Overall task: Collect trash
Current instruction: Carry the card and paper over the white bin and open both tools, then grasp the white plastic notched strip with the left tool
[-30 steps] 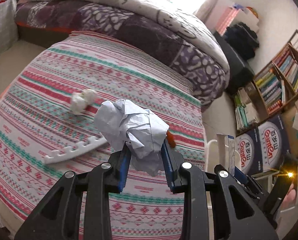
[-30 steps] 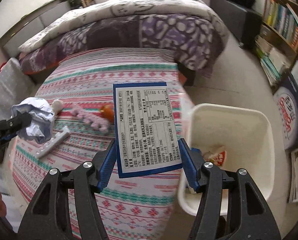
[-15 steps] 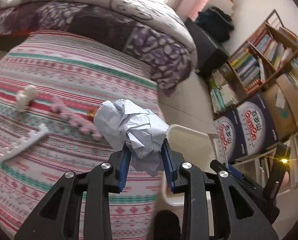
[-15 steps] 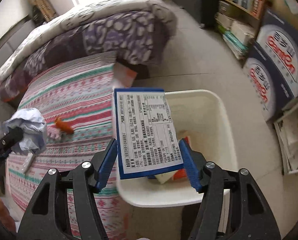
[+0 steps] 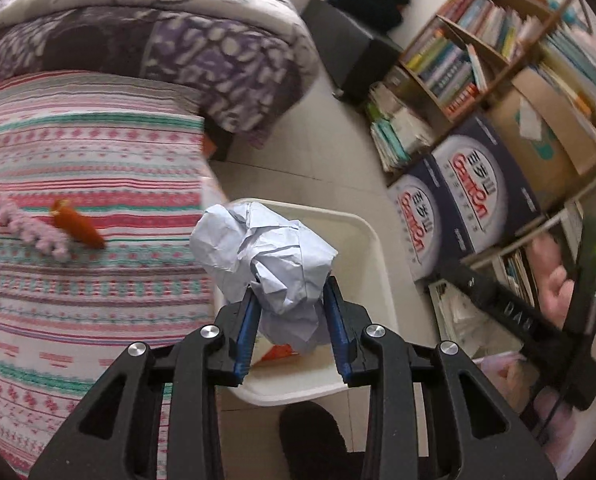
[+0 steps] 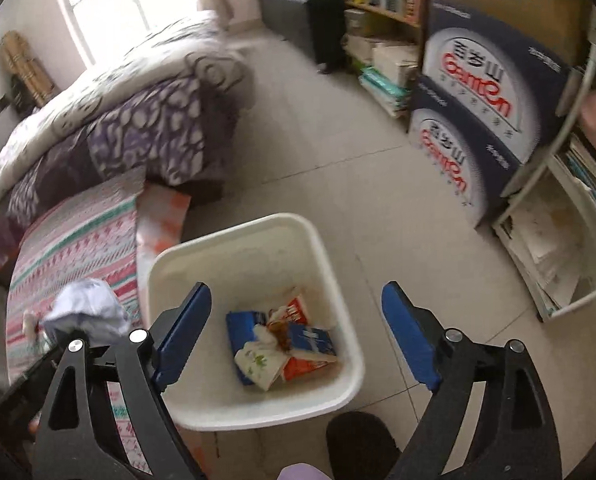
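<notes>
My right gripper (image 6: pixel 296 334) is opening, empty, box now binned; left gripper (image 5: pixel 290 322) clenches crumpled paper (image 5: pixel 264 256) — centre it over the bin (image 6: pixel 325 264) at lower middle.

We note our left gripper (image 5: pixel 290 320) angled downward, jaws easing apart; our right gripper (image 6: pixel 296 336) angled downward, jaws opening wide, empty.

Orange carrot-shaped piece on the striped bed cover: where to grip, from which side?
Grip the orange carrot-shaped piece across its thick middle, coming from above with the gripper square to its long axis. It lies flat and tapers to a point lower right; the pink fuzzy strip beside its leafy end crowds that side.
</notes>
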Tool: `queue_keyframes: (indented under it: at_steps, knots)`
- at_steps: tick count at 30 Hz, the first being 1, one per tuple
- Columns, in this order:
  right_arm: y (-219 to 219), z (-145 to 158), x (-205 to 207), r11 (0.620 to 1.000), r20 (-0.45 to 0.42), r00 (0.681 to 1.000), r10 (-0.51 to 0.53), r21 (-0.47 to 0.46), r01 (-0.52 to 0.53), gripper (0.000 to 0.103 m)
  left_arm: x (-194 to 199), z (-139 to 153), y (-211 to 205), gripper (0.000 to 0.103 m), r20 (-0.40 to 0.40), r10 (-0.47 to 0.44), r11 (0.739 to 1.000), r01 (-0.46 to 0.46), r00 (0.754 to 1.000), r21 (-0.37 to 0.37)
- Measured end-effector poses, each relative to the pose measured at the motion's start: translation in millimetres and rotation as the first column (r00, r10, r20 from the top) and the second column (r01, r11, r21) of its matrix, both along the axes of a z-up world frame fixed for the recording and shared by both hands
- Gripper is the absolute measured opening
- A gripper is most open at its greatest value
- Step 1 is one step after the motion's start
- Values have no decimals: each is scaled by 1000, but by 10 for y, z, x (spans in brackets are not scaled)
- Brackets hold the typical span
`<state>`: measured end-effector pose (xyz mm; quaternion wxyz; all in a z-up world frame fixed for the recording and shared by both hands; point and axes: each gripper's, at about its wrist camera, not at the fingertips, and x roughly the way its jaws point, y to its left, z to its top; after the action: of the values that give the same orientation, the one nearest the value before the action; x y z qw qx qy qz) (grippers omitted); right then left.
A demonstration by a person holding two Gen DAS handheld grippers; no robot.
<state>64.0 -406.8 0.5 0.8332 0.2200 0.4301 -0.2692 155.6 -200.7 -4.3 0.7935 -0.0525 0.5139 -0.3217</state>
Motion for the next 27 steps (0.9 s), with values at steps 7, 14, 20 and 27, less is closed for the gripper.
queue_keyframes:
  at_steps: [7,14,20,27]
  knots:
    - [-134,3,-64,999,5,999,-48,11,48,88,-123,-76,-279,49,-2,-55,999,55,999,4]
    - [-43,-28,-3,997,7,998,-56,56,55,91,-87,-129,-189,72,2,-49,996,49,999,74]
    - [241,-68,177,997,-8,1000,17,81,-16,92,81,-169,156,78,71,1,966,-20,997,258]
    - [625,-131,396,988,-47,990,136,87,-131,94,481,-457,809,80,52,82,870,-97,995,483]
